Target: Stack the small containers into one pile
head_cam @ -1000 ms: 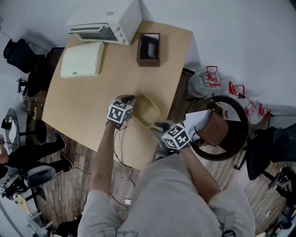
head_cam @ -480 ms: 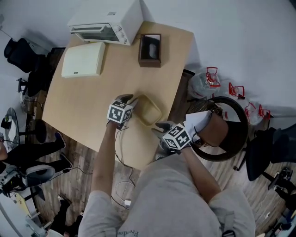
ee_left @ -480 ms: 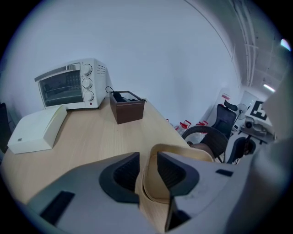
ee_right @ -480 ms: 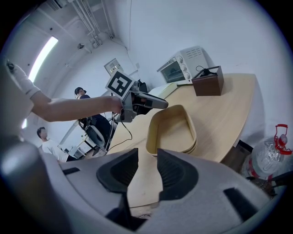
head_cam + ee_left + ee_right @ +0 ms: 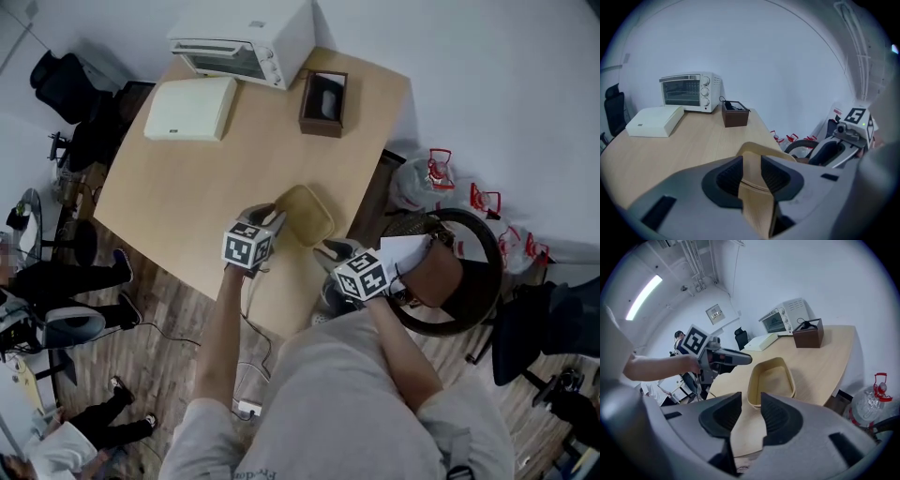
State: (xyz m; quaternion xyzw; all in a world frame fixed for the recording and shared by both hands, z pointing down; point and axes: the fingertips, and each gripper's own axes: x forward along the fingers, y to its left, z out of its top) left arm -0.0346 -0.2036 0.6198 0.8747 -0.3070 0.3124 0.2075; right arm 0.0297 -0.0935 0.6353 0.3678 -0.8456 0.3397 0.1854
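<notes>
Wooden table (image 5: 234,141) under me: left gripper (image 5: 272,216) wide open, rim of the tan container (image 5: 307,214) loose between its jaws; right gripper (image 5: 329,249) open, empty, just beside it.

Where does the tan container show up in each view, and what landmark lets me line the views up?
Head view: container at centre, near the table's right edge.
Left gripper view: container at lower centre, its rim right at the jaws.
Right gripper view: container at centre, just beyond the jaws.
Shared landmark: the white oven at the table's far end.
</notes>
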